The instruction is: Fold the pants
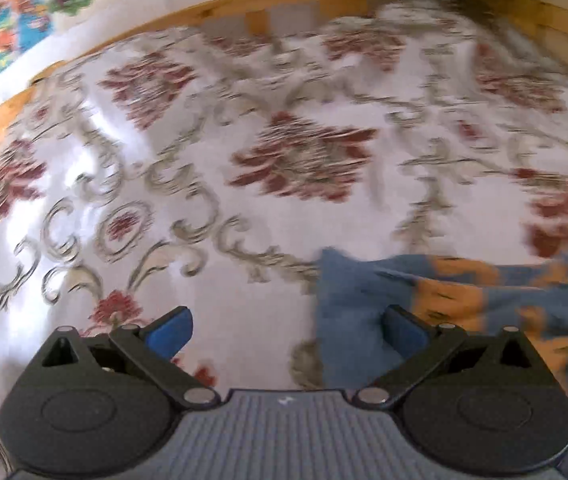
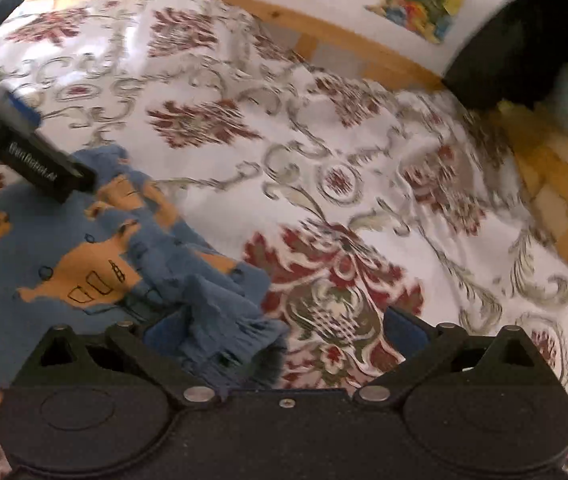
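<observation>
The pants [image 2: 64, 264], small, blue and printed with orange animal shapes, lie rumpled on a bed covered by a white bedspread [image 2: 324, 128] with red and grey floral scrolls; a wooden bed frame [image 2: 324, 28] runs along the far edge. In the right wrist view they fill the lower left, with a bunched, ribbed end of cloth heaped up just in front of the right gripper [image 2: 284, 336]. That gripper's fingers stand wide apart, and the ribbed end lies against the left finger but is not pinched. In the left wrist view the pants sit at the lower right, and the left gripper [image 1: 288, 328] hangs above the bed with its fingers also wide and holding nothing; its right finger [image 1: 404, 330] overlaps the blue cloth, though whether it touches cannot be told through the blur. The left gripper also shows at the left edge of the right wrist view, over the far side of the garment. The cloth looks like a soft, light knit, likely limp and stretchy, so it should sag and bunch when lifted and will not hold a crease by stiffness. The firmer ribbed cuff or waistband seems the best place to pinch, one edge per gripper, pulling gently taut to flatten it before folding. A grip on a single loose layer risks dragging the rest into a heap.
</observation>
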Demonstrator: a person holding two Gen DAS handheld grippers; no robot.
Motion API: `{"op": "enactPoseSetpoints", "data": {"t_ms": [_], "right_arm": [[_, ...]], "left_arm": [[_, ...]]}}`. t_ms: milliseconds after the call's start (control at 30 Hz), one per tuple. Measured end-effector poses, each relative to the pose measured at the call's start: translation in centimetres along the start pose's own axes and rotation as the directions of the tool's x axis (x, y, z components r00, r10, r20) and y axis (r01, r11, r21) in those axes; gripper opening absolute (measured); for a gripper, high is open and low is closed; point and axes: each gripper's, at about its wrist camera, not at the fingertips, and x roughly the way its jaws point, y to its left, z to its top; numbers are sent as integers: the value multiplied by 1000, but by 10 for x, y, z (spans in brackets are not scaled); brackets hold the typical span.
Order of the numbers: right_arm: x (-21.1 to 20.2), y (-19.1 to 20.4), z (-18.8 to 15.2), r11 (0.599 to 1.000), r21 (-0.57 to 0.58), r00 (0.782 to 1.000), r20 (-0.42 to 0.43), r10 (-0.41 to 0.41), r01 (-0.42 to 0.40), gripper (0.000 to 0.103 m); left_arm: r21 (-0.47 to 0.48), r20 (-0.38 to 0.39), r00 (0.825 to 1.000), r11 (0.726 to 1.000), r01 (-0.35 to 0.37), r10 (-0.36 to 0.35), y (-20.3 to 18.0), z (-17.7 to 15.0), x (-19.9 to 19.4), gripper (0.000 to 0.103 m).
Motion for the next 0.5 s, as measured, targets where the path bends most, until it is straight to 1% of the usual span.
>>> {"op": "enactPoseSetpoints", "data": {"t_ms": [33, 100, 133, 167, 233, 267, 300, 333, 367, 433, 467, 500], "right_arm": [[3, -6, 1, 999, 38, 1000, -14, 11, -10, 102], [5, -16, 1, 991, 125, 998, -44, 50, -45, 102], [2, -21, 1, 983, 171, 996, -51, 75, -66, 101], [-5, -26, 1, 972, 217, 994, -44, 103, -91, 101], [-28, -35, 0, 948, 279, 987, 20, 157, -156, 102], [-39, -36, -1, 942, 288, 985, 54, 164, -172, 102], [-47, -33, -2, 945, 276, 984, 71, 163, -176, 102], [-49, -29, -1, 952, 253, 984, 68, 162, -174, 102], [-49, -23, -2, 960, 224, 985, 53, 162, -170, 102], [-39, -9, -5, 973, 168, 986, -26, 163, -157, 102], [-32, -3, -8, 978, 145, 982, -88, 165, -151, 102], [-24, 4, -13, 982, 112, 971, -168, 169, -151, 102]], "left_arm": [[-33, -8, 1000, 999, 12, -12, 6, -2, 8, 103], [-139, -48, 995, 987, 74, -82, 23, -3, 16, 103], [-166, -57, 993, 982, 90, -101, 28, -1, 16, 103], [-169, -59, 993, 981, 94, -106, 31, 0, 14, 103], [-156, -53, 993, 983, 101, -110, 35, 4, 4, 102], [-147, -45, 993, 984, 101, -109, 36, 4, -6, 102], [-141, -39, 992, 984, 110, -116, 36, 3, -15, 102], [-133, -41, 990, 982, 132, -139, 38, 1, -22, 102], [-126, -47, 985, 979, 160, -167, 38, -2, -30, 103], [-117, -71, 977, 975, 190, -199, 37, -13, -42, 102], [-99, -105, 973, 976, 196, -206, 35, -19, -44, 102], [-73, -136, 971, 979, 189, -197, 33, -25, -46, 102]]}}
